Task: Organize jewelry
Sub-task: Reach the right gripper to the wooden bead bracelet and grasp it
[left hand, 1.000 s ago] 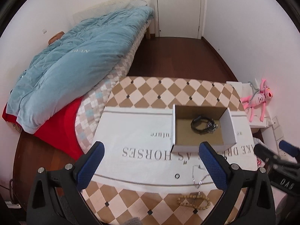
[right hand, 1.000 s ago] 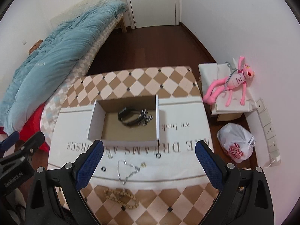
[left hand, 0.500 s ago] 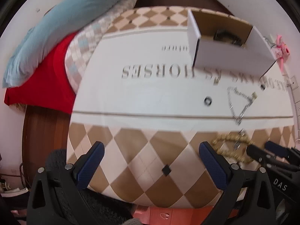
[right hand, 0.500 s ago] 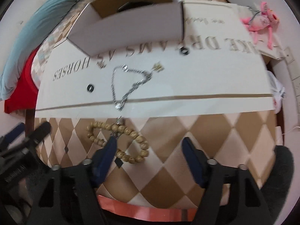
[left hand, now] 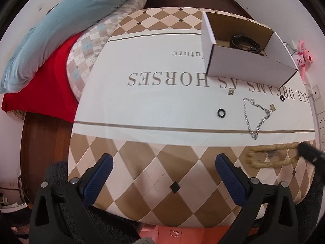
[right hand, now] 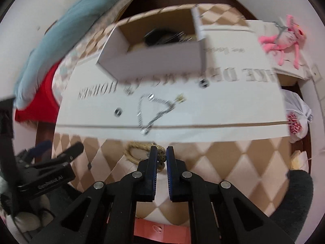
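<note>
Your right gripper (right hand: 161, 155) is closing on the bead bracelet (right hand: 140, 152) right between its fingers, near the table's front edge, while your left gripper (left hand: 163, 167) waits wide open, farther away.

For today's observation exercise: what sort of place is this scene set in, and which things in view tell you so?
Most likely a bedroom at home. A bed with a blue quilt stands beside the table, a pink soft toy lies by the wall, and jewelry sits loose near a cardboard box.
</note>
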{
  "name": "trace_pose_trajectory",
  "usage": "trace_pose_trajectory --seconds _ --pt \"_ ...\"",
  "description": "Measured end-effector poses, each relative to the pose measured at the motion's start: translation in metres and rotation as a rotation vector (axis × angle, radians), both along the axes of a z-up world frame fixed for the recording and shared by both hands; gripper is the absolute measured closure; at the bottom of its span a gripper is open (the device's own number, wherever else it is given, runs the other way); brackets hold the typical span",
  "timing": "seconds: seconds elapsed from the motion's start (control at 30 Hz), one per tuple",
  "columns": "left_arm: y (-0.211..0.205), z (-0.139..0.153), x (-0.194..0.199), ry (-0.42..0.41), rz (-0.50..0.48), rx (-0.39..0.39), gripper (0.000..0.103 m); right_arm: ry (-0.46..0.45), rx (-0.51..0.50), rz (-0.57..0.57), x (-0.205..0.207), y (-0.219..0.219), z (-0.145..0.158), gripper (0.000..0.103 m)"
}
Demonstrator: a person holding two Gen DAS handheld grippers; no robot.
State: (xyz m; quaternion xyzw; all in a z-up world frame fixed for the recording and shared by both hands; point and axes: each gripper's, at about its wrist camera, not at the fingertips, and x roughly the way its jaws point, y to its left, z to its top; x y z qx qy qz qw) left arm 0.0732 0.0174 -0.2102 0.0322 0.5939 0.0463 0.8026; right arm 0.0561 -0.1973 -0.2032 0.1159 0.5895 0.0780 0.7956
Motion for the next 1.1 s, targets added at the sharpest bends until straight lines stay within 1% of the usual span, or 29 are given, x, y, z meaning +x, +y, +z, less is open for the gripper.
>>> trace_pose_trajectory --seconds 0.1,0.2,0.27,0.33,0.4,0.47,0.5,0.57,0.6,0.63,0.73,0.77,0.8,0.83,0.87,0.9,0.93,0.97,1.03,1.07,1.1 --pt "-0.011 -0.003 0.009 0.011 -0.009 -0.029 0.0 -0.001 -0.036 -0.071 0.012 -0.028 0.001 0.094" --pt "-0.029 -0.007 0.019 0.018 -0.04 -0.051 0.001 0.028 -0.035 -0.169 0.021 -0.065 -0.009 0.094" --pt "-0.042 -0.011 0.024 0.03 -0.065 -0.07 0.001 0.051 -0.028 -0.214 0.025 -0.084 -0.018 0.094" --pt "-0.057 -0.014 0.027 0.03 -0.108 -0.086 0.001 0.107 -0.015 -0.204 0.031 -0.088 -0.032 0.093" --pt "-0.073 -0.017 0.029 0.034 -0.163 -0.083 0.001 0.152 -0.002 -0.186 0.033 -0.089 -0.04 0.092" --pt "-0.085 -0.019 0.029 0.026 -0.212 -0.073 0.001 0.15 -0.01 -0.162 0.033 -0.086 -0.04 0.081" --pt "-0.092 -0.021 0.028 0.023 -0.246 -0.059 0.001 0.143 -0.026 -0.151 0.033 -0.084 -0.039 0.071" --pt "-0.101 -0.026 0.028 0.028 -0.281 -0.043 0.008 0.143 -0.061 -0.128 0.033 -0.08 -0.04 0.069" --pt "-0.105 -0.03 0.028 0.04 -0.301 -0.038 0.018 0.139 -0.068 -0.125 0.033 -0.079 -0.041 0.069" --pt "-0.107 -0.032 0.029 0.051 -0.311 -0.042 0.025 0.135 -0.079 -0.121 0.034 -0.079 -0.039 0.069" --pt "-0.113 -0.039 0.034 0.067 -0.335 -0.051 0.028 0.13 -0.128 -0.103 0.035 -0.077 -0.039 0.07" --pt "-0.115 -0.04 0.035 0.067 -0.343 -0.048 0.029 0.127 -0.148 -0.095 0.036 -0.073 -0.04 0.072" --pt "-0.118 -0.041 0.035 0.066 -0.352 -0.045 0.029 0.126 -0.176 -0.092 0.036 -0.071 -0.04 0.085" --pt "-0.121 -0.041 0.035 0.059 -0.362 -0.046 0.03 0.124 -0.213 -0.092 0.035 -0.071 -0.04 0.094" --pt "-0.124 -0.041 0.035 0.057 -0.368 -0.045 0.031 0.121 -0.221 -0.096 0.032 -0.074 -0.041 0.094" --pt "-0.127 -0.04 0.037 0.055 -0.377 -0.052 0.035 0.122 -0.212 -0.103 0.031 -0.073 -0.042 0.094" --pt "-0.131 -0.039 0.037 0.052 -0.383 -0.06 0.044 0.128 -0.205 -0.112 0.031 -0.076 -0.042 0.094" --pt "-0.135 -0.038 0.038 0.052 -0.391 -0.075 0.049 0.132 -0.204 -0.115 0.031 -0.077 -0.042 0.094" --pt "-0.139 -0.037 0.041 0.054 -0.413 -0.105 0.074 0.135 -0.204 -0.121 0.031 -0.079 -0.041 0.094" --pt "-0.143 -0.036 0.042 0.055 -0.424 -0.104 0.079 0.136 -0.204 -0.122 0.032 -0.08 -0.041 0.094" --pt "-0.145 -0.036 0.044 0.058 -0.432 -0.105 0.088 0.137 -0.208 -0.123 0.033 -0.079 -0.04 0.094"
